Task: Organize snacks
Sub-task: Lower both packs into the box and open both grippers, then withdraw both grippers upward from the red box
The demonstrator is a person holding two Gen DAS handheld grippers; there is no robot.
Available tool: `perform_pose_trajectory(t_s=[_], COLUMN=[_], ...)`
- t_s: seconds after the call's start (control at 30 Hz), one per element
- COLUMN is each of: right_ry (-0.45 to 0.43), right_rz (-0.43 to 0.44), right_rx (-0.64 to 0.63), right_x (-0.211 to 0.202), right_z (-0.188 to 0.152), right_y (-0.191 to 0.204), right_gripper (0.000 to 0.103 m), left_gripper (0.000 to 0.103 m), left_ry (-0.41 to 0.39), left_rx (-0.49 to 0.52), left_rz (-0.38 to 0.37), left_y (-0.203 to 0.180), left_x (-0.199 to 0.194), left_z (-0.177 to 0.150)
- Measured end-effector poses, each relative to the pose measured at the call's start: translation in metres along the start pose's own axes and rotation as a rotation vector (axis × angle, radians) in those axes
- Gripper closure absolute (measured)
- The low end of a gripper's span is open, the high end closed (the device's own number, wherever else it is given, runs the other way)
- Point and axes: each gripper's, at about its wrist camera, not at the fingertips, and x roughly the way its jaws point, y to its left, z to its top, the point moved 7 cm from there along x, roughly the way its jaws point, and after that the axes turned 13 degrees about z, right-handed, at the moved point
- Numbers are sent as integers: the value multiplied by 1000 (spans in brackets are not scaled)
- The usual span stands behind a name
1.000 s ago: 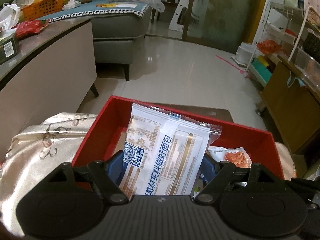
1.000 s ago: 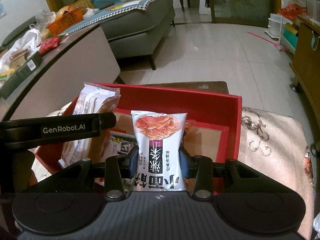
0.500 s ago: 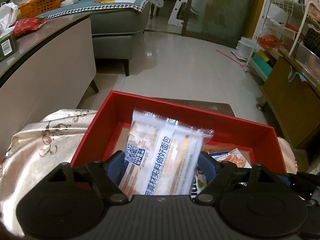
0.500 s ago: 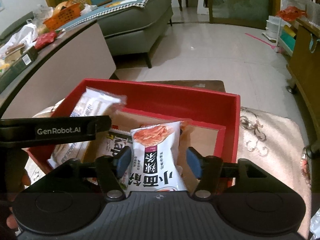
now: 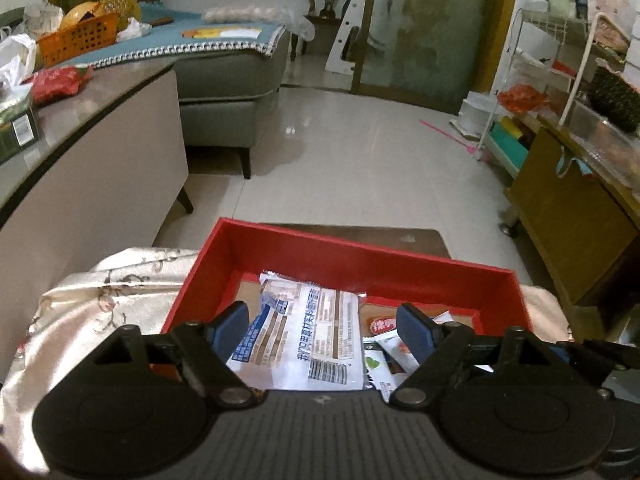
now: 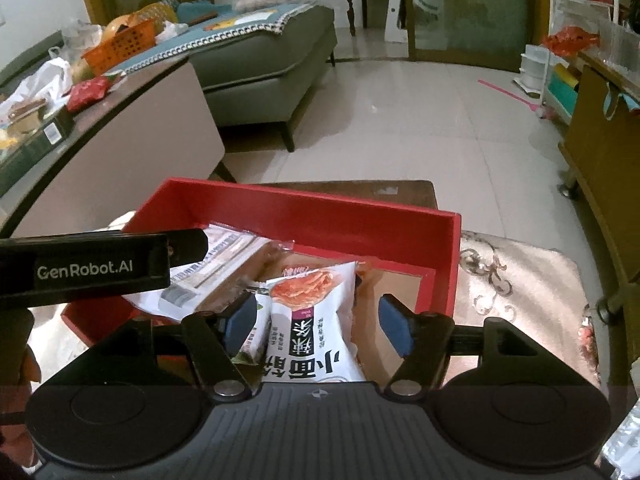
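- Right gripper (image 6: 316,322) jaws just swung apart, letting go of the noodle snack packet (image 6: 316,320); it's flopped inside the red box (image 6: 452,256).
- Left gripper (image 5: 322,330) spread too; bread packet (image 5: 304,328) dropped flat.
- Both snacks boxed, looks sorted.

A grey sofa (image 5: 224,80) with a teal blanket (image 5: 180,42) stands beyond a beige counter (image 5: 92,184), and an orange basket (image 5: 78,42) sits behind the counter. A pink stick, perhaps a fly swatter (image 5: 450,136), lies on the tiled floor (image 5: 352,160) near a white wire rack (image 5: 560,64). A wooden cabinet (image 5: 568,220) stands at right, and a cream patterned cloth (image 5: 108,304) lies in the foreground.
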Motion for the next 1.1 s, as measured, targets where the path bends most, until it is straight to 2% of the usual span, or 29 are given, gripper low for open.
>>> perform_pose_trajectory(t_s=[0.5,1.1], right_ry=[-86,-64], right_rz=[10,-20], right_rx=[-11,-12], right_x=[-63,-114], right_z=[5,-40], right_y=[23,26], right_gripper=[26,24], left_gripper=[27,26], left_ry=[-92,-112], left_rx=[25,113], left_rz=[-56,-94], left_y=[3,-8], left_x=[-66,-112], left_z=[-1,-33])
